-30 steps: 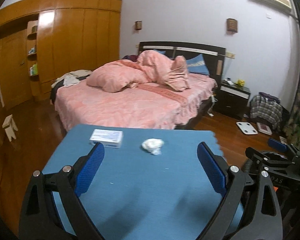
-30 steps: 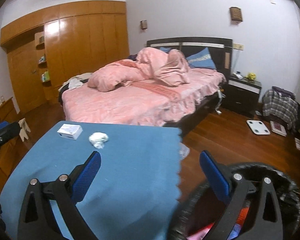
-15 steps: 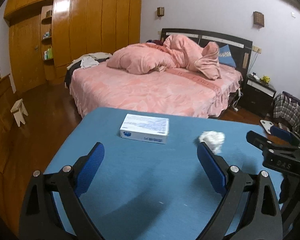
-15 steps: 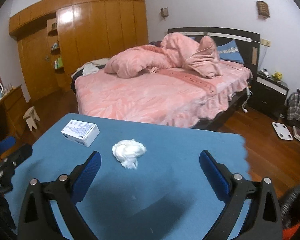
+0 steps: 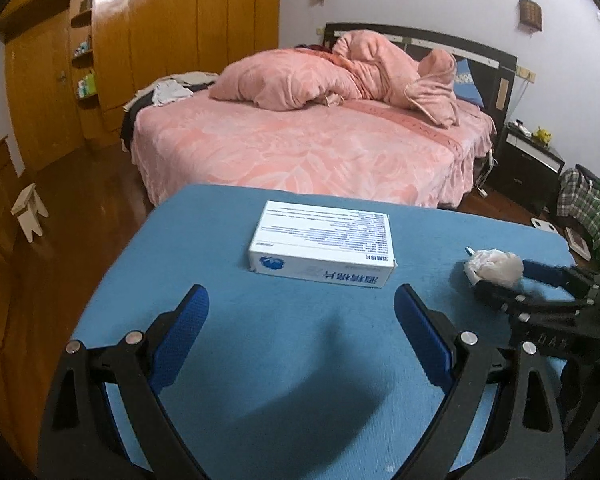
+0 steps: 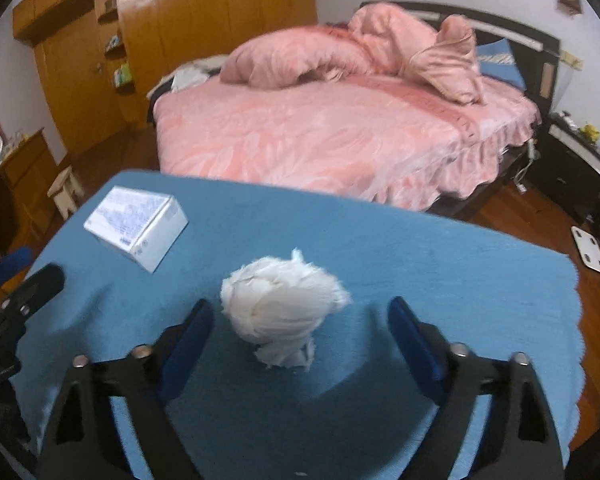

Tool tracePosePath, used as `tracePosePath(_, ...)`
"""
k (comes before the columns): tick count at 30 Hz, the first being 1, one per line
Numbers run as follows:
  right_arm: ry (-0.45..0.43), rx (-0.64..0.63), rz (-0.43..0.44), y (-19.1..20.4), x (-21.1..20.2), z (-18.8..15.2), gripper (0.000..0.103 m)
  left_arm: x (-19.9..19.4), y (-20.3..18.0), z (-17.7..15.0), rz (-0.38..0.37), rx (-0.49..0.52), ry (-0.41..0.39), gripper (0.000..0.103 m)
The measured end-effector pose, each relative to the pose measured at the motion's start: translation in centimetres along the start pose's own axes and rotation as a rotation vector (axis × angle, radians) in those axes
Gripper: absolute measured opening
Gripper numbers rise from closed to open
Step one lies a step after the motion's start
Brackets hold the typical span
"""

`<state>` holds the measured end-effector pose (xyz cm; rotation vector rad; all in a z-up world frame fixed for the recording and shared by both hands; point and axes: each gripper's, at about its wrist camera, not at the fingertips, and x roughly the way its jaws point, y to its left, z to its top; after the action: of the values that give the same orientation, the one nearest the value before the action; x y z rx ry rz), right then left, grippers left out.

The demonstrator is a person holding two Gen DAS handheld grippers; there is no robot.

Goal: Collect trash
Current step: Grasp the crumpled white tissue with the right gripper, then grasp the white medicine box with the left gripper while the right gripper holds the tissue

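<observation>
A crumpled white tissue (image 6: 282, 306) lies on the blue table (image 6: 440, 280). My right gripper (image 6: 300, 320) is open, its blue fingers on either side of the tissue and just short of it. In the left wrist view the tissue (image 5: 494, 266) lies at the right between the right gripper's fingers (image 5: 548, 274). A white box with blue print (image 5: 322, 249) lies flat on the table (image 5: 260, 340). My left gripper (image 5: 302, 316) is open and empty, just in front of the box. The box also shows in the right wrist view (image 6: 138, 226), at the left.
A bed with pink covers (image 5: 320, 136) stands beyond the table. Wooden wardrobes (image 5: 140, 40) line the far wall. A small white stool (image 5: 28, 210) stands on the wood floor at left. A dark nightstand (image 5: 532, 160) and a white scale (image 6: 588, 250) are at right.
Both grippers have moved forward and down over the table. The left one has closed in on the box, the right one on the tissue. Both stay open.
</observation>
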<state>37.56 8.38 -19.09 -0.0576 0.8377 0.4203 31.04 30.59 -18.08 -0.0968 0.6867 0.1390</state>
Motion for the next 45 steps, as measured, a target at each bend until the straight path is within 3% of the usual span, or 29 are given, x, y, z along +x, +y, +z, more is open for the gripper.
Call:
tracePosePath(1,0.020,-0.003,0.011,0.0,0.3,0.0,0.057,0.4,-0.1,0.2,-0.007,-0.003,0.005,0.091)
tracePosePath(4,0.007,0.013,0.039,-0.2,0.1,-0.2,0.045,1.3,-0.8,0.9,-0.020,-0.012,0.013,0.091)
tracePosePath(6,0.000,0.019,0.040,-0.5,-0.1,-0.2,0.042,1.6,-1.5,1.4,-0.021,-0.018,0.005,0.091)
tracePosePath(11,-0.023,0.016,0.029,-1.2,-0.8,-0.2,0.042,3.1,-3.9,2.2,0.019,0.006,0.012,0.091)
tracePosePath(16,-0.028,0.034,0.041,-1.8,-0.8,-0.2,0.042,5.3,-5.0,2.4,0.091,0.033,0.090,0.091)
tracePosePath(26,-0.028,0.022,0.045,-1.3,-0.8,-0.2,0.042,6.5,-2.6,2.3,0.121,-0.054,0.152,0.091)
tracePosePath(36,-0.015,0.016,0.043,-0.9,-0.6,-0.3,0.042,4.8,1.1,1.1,0.227,-0.088,0.161,0.091)
tracePosePath(41,-0.013,0.025,0.044,-1.1,-0.4,-0.2,0.042,3.4,1.0,1.2,0.163,-0.112,0.108,0.091)
tracePosePath(45,-0.023,0.023,0.044,-1.1,-0.4,0.0,0.042,4.4,-0.2,2.2,0.137,-0.118,0.099,0.091)
